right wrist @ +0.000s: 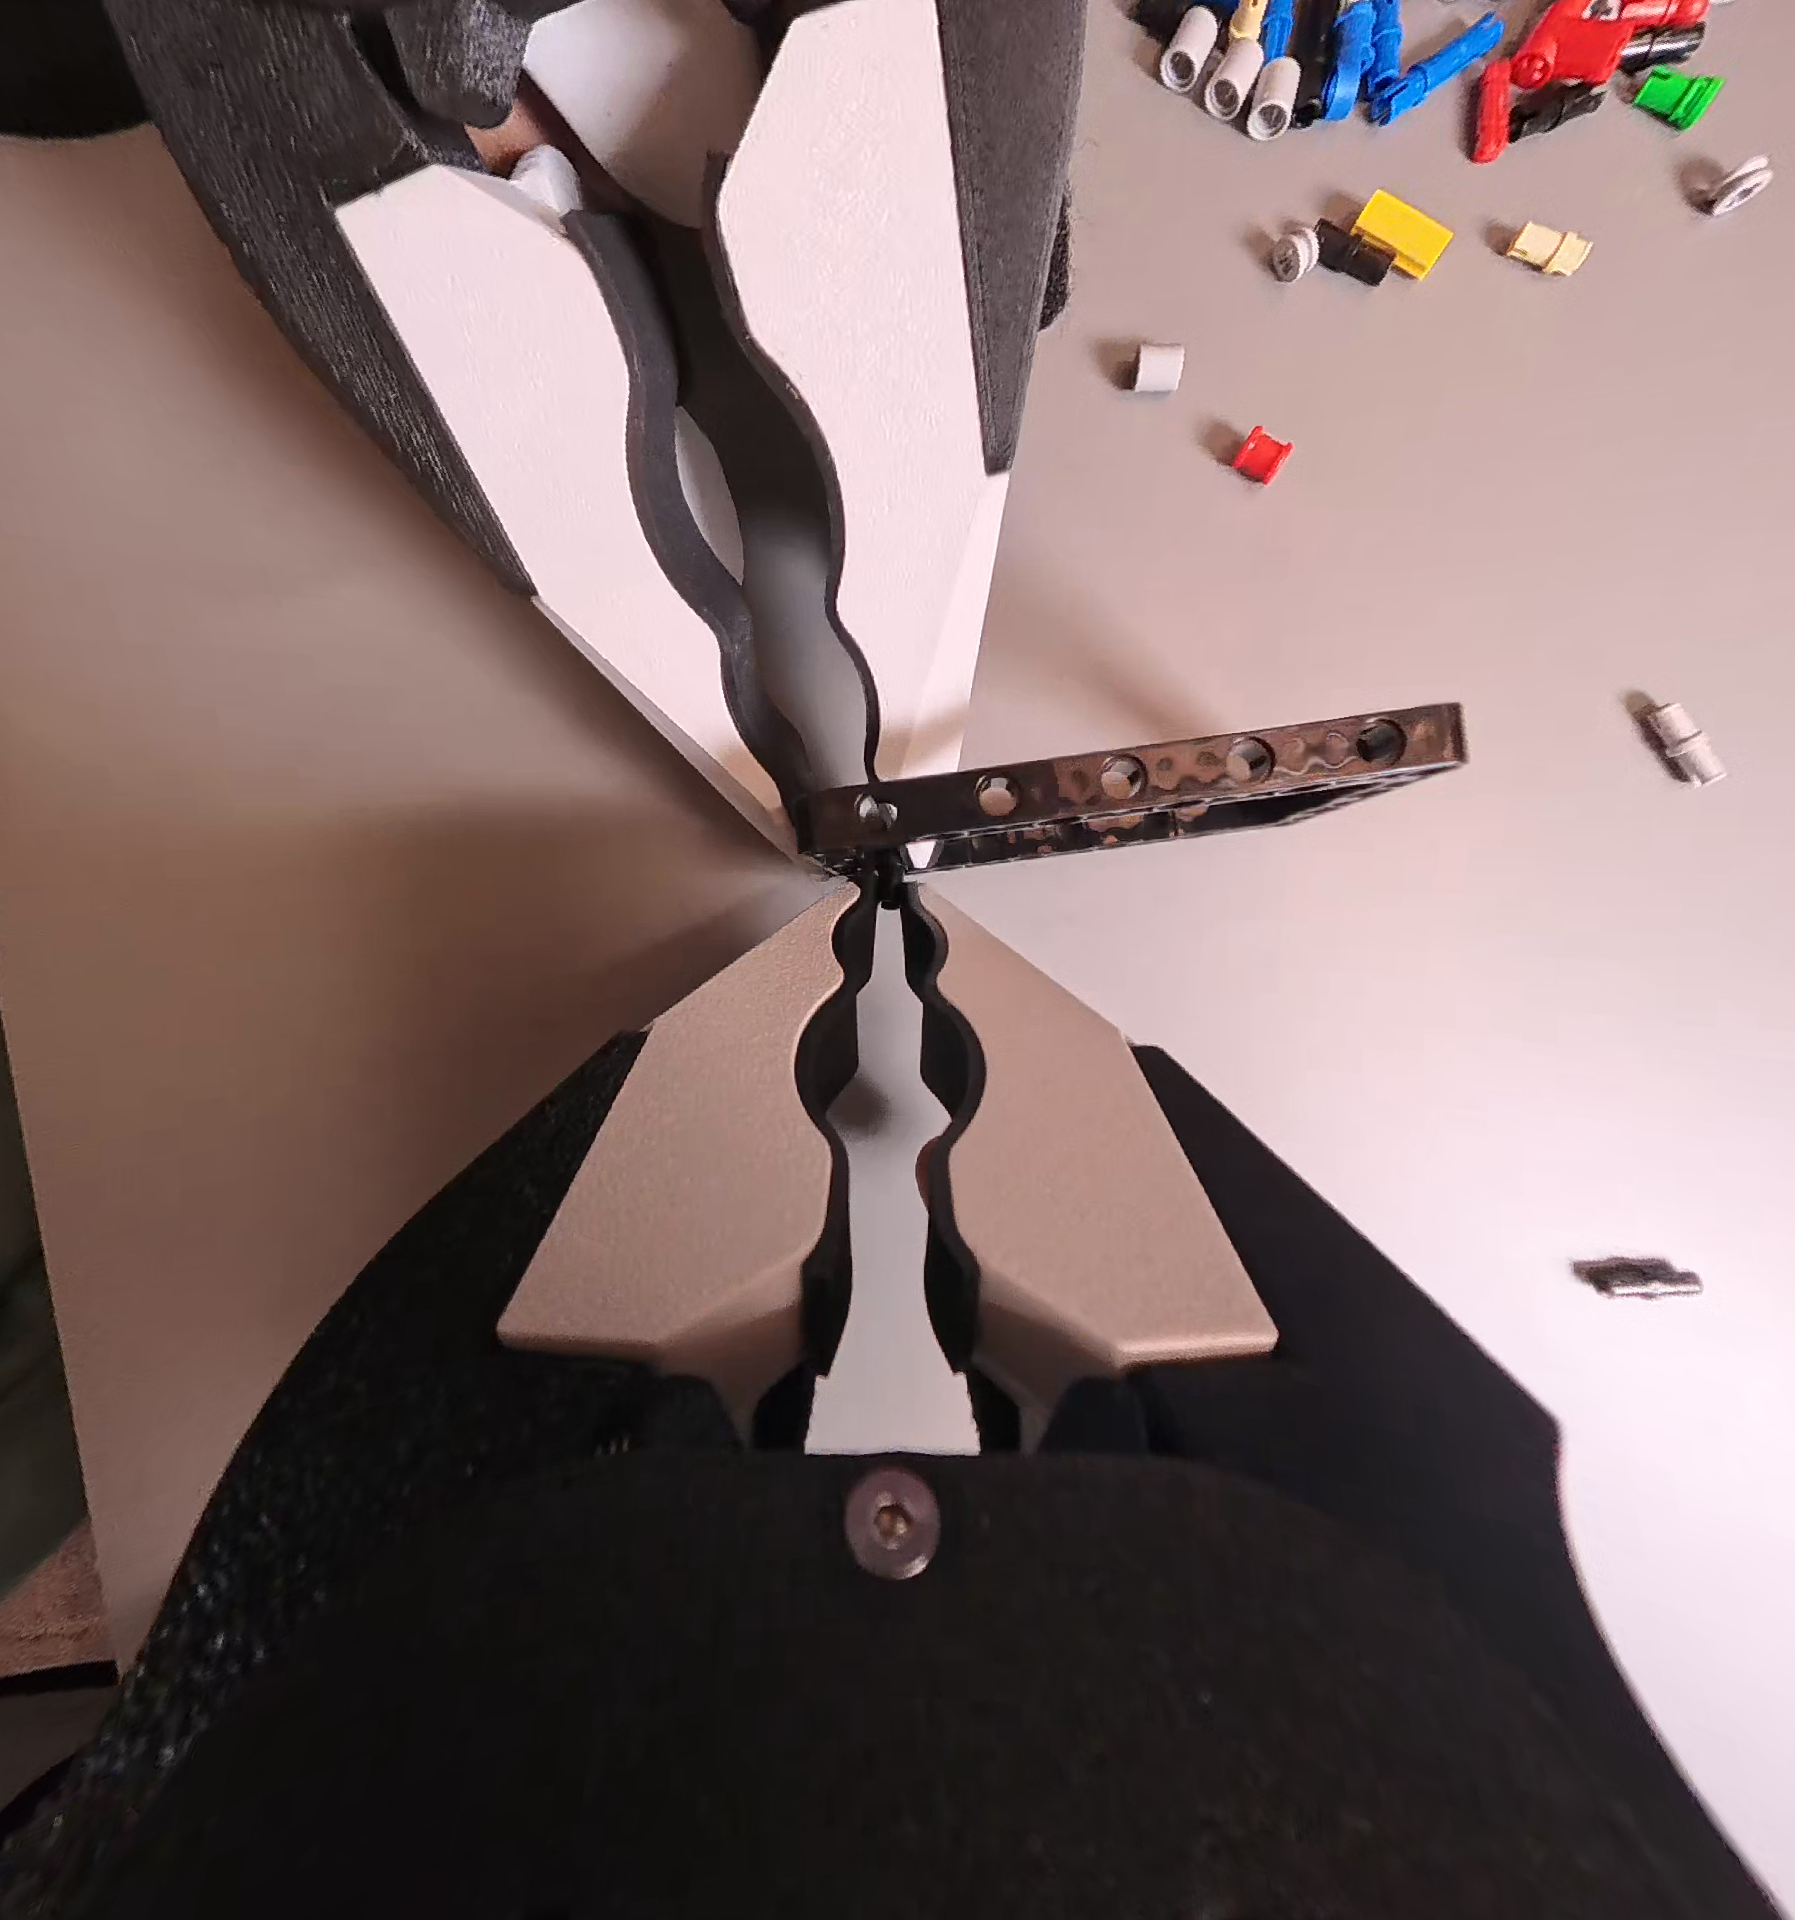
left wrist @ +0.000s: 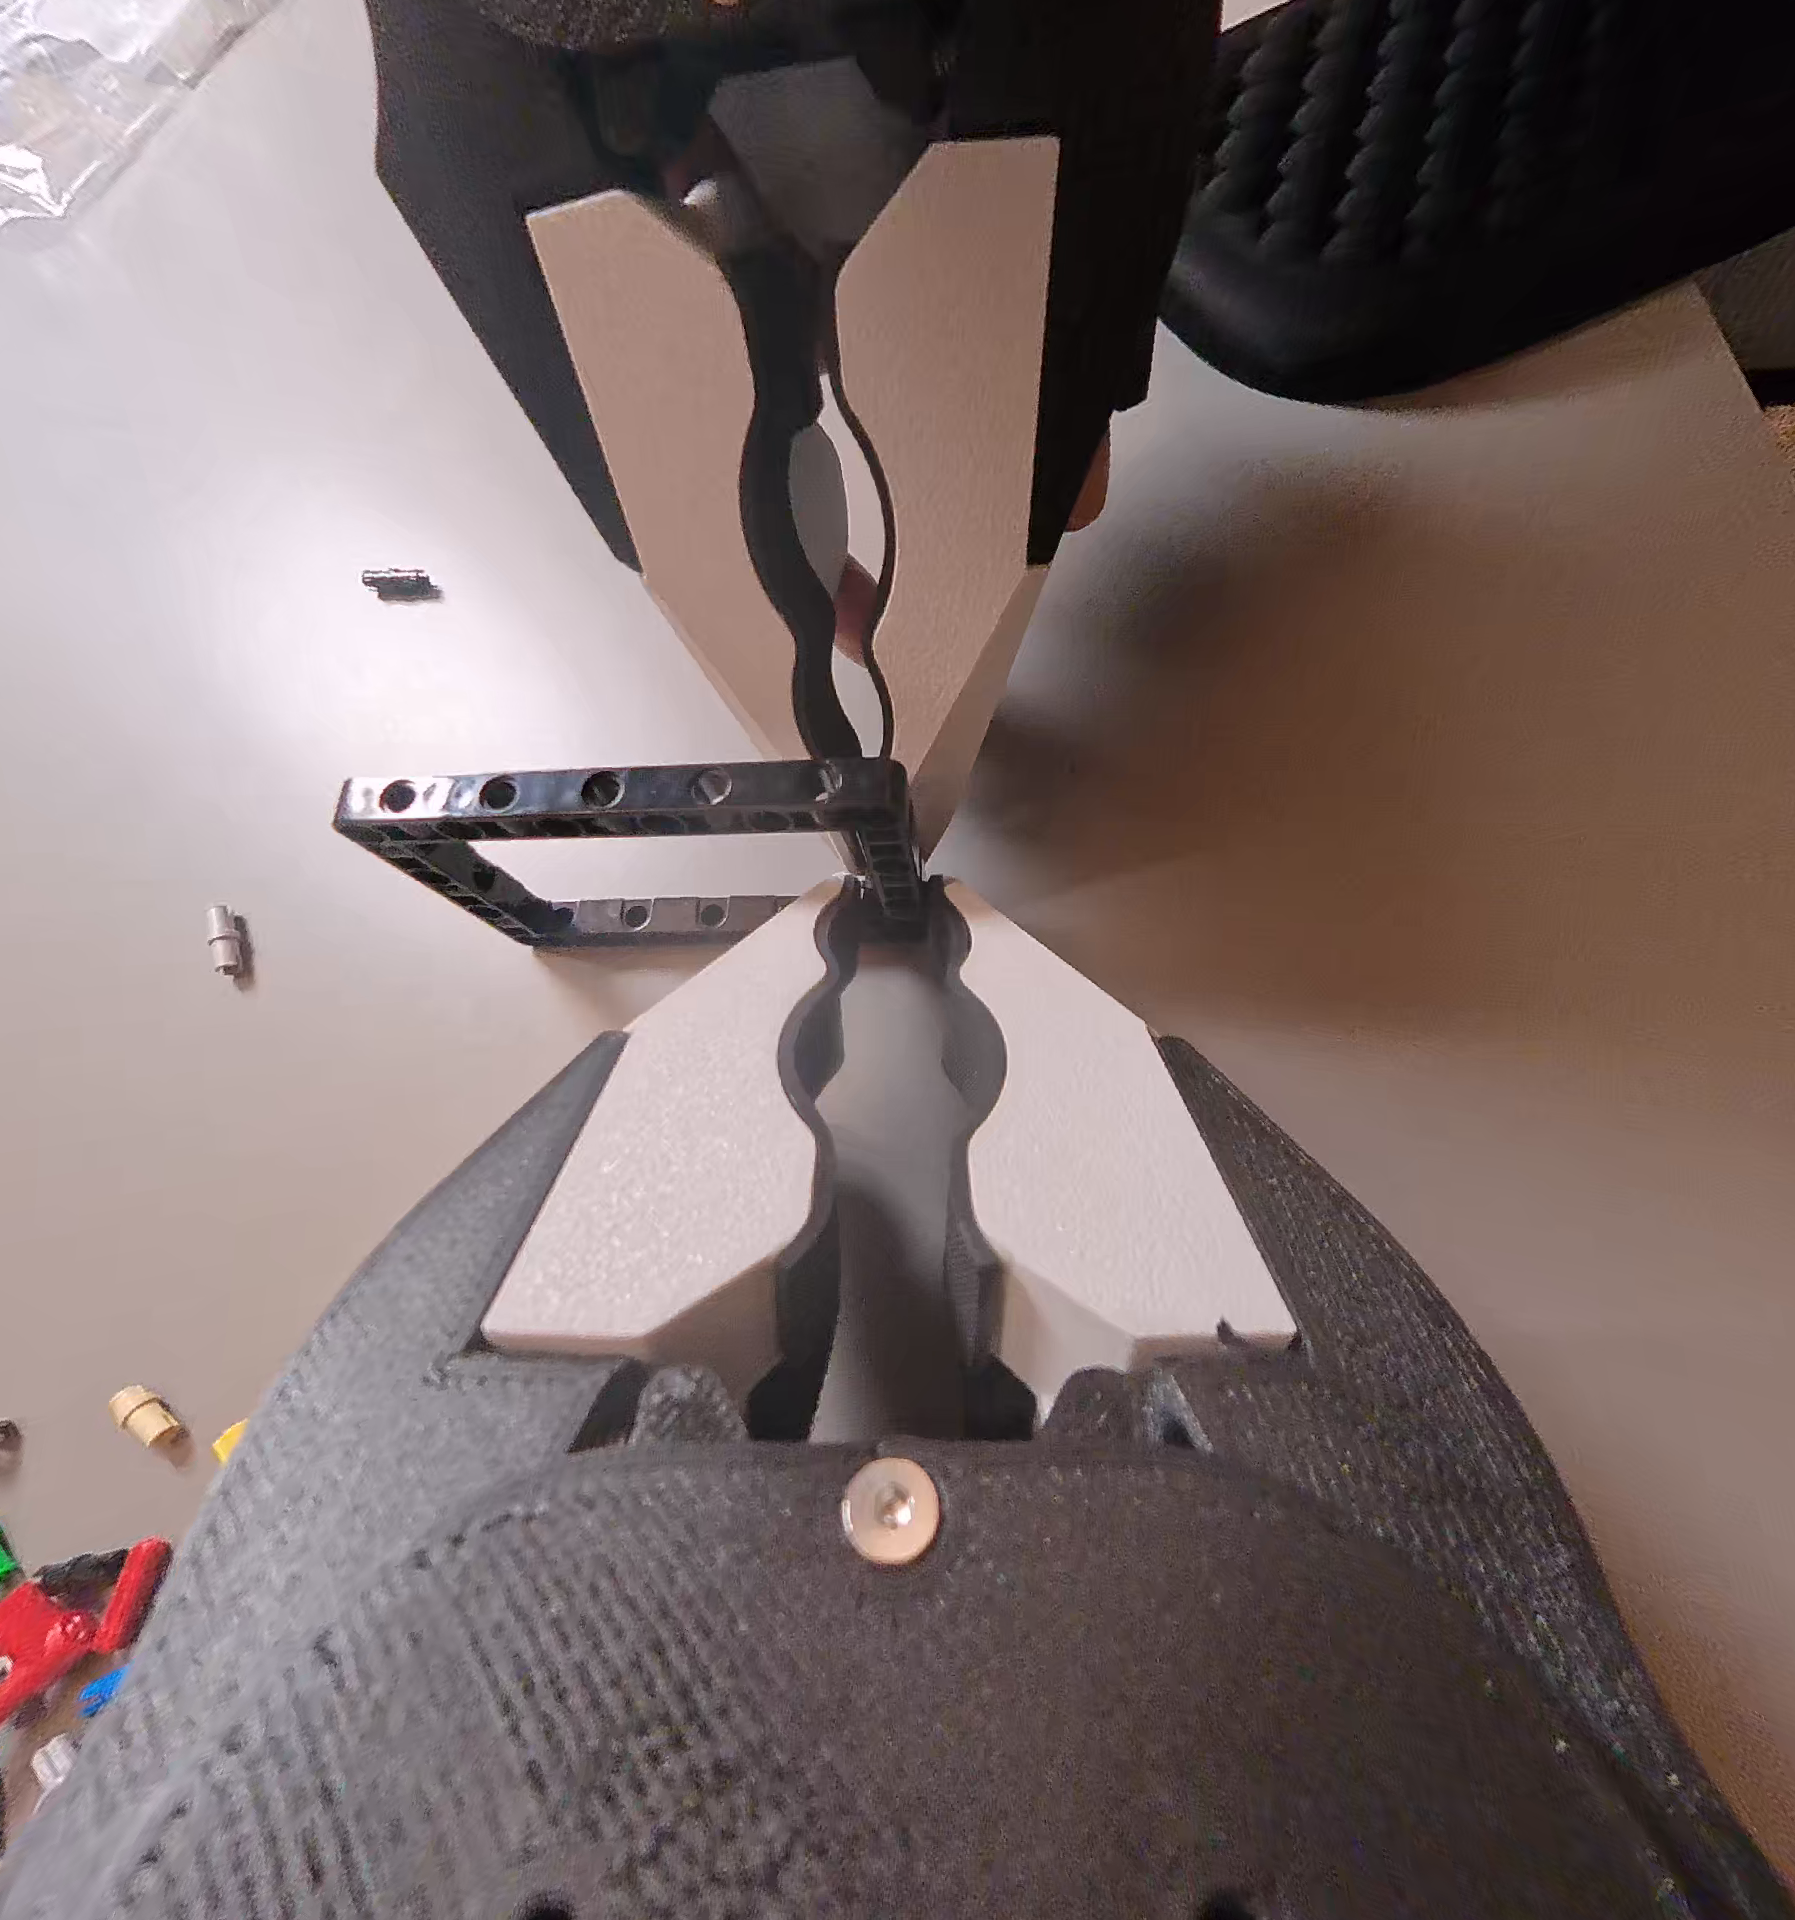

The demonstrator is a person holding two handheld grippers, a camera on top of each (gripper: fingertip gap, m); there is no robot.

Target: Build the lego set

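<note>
A black rectangular Technic frame (left wrist: 602, 795) with round holes is held above the beige table (left wrist: 1392, 935). My left gripper (left wrist: 888, 891) is shut on the frame's short side at its right end. In the left wrist view my right gripper (left wrist: 853, 756) reaches in from above, its tips at the frame's corner hole. In the right wrist view the frame (right wrist: 1184, 774) stretches to the right. My right gripper (right wrist: 888, 891) is shut on a small black part, apparently a pin, right under the frame's corner. The left gripper (right wrist: 825, 774) comes in from the top.
Loose pieces lie on the table: a black pin (left wrist: 399, 584), a grey pin (left wrist: 226, 940), a tan piece (left wrist: 145, 1415), and a red, blue and green pile (right wrist: 1392, 73). A yellow brick (right wrist: 1402, 234) and red bush (right wrist: 1264, 454) lie nearby. A black chair (left wrist: 1495, 187) stands past the table's edge. My two grippers' fingertips are within a few centimetres of each other. Left tips and right tips are each some 15 cm from the yellow brick (right wrist: 1402, 234).
</note>
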